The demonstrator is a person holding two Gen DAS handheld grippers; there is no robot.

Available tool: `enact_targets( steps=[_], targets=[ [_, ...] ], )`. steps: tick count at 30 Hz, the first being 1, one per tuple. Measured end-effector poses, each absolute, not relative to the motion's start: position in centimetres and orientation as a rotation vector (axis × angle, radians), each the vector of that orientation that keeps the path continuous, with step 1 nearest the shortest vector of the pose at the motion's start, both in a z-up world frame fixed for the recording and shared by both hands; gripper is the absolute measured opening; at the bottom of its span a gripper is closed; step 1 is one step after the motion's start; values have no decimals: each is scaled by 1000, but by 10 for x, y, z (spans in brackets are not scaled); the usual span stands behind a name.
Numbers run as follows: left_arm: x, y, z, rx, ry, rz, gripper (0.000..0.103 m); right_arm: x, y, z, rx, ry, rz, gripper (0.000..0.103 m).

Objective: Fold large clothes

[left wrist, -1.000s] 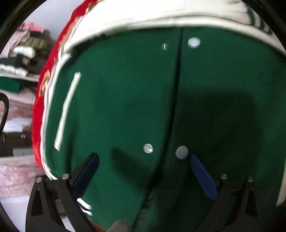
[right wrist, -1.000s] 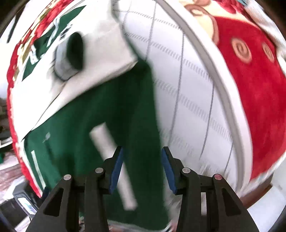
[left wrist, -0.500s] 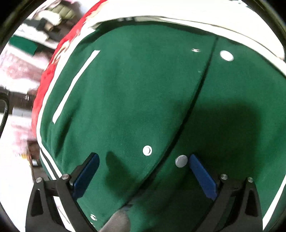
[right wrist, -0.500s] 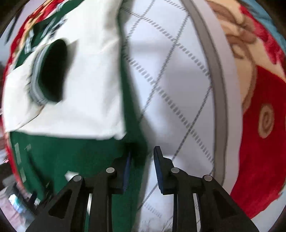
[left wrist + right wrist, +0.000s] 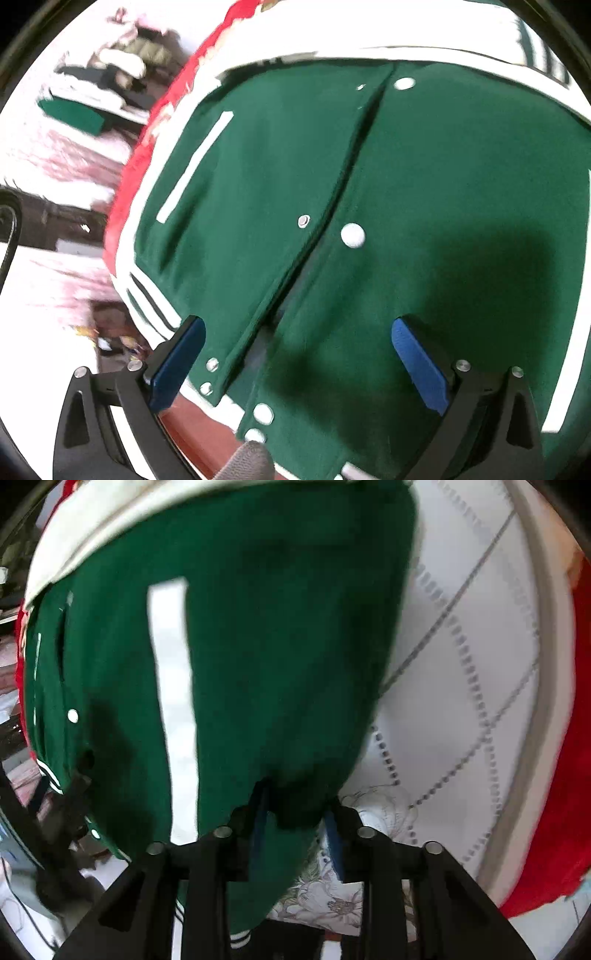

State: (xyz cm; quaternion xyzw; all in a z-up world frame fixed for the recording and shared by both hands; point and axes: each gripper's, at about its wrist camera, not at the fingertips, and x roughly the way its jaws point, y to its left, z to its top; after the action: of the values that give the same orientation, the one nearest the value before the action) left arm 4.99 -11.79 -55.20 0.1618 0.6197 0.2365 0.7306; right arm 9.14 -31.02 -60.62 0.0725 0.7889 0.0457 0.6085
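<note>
A green varsity jacket point(image 5: 424, 206) with white sleeves, white pocket stripes and snap buttons lies front up on the bed. My left gripper point(image 5: 295, 354) is open, its blue pads wide apart just above the jacket's bottom hem by the button placket. In the right wrist view my right gripper point(image 5: 295, 823) is shut on the jacket's point(image 5: 277, 657) right side edge, with green fabric bunched between the pads and lifted off the quilt.
A white quilted cover point(image 5: 472, 686) lies to the right of the jacket, with a red blanket point(image 5: 569, 775) beyond it. A red blanket edge point(image 5: 129, 177) runs along the jacket's left side. Stacked clothes point(image 5: 122, 70) sit off the bed at far left.
My right gripper closed on the jacket's side edge and pulled back toward the hem. My left gripper drew back toward the bottom hem, still open.
</note>
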Motion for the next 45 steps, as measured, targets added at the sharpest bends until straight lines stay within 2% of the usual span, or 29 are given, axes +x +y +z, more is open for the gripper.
enact_targets(
  steps=[2,10,13,18,24,30,34,37,39,42,44,45],
  targets=[
    [45,-131,-543,416,1336,530,103,91,-324,-581,142,1766,101,89],
    [-8,-236,-510,714,1202,557,103,92,-370,-531,40,1651,37,89],
    [-29,-287,-519,762,1238,533,103,99,-409,-531,22,1664,35,89],
    [-33,-328,-552,777,1328,550,103,99,-460,-538,-8,1714,40,89],
    [2,-315,-591,813,1384,694,103,123,-486,-545,-3,1733,63,89],
    [29,-276,-588,707,1396,809,103,165,-484,-540,68,1691,134,89],
    [32,-264,-578,622,1391,826,101,202,-477,-544,283,1635,244,89],
    [31,-265,-571,552,1395,796,77,230,-472,-564,468,1607,324,89],
    [31,-266,-567,480,1408,754,42,238,-456,-585,612,1587,387,89],
    [33,-275,-564,453,1401,731,19,249,-443,-613,794,1577,468,89],
    [34,-278,-563,450,1394,721,13,251,-424,-632,879,1538,496,88],
    [34,-277,-562,444,1393,716,12,252,-421,-635,911,1514,503,81]
  ],
)
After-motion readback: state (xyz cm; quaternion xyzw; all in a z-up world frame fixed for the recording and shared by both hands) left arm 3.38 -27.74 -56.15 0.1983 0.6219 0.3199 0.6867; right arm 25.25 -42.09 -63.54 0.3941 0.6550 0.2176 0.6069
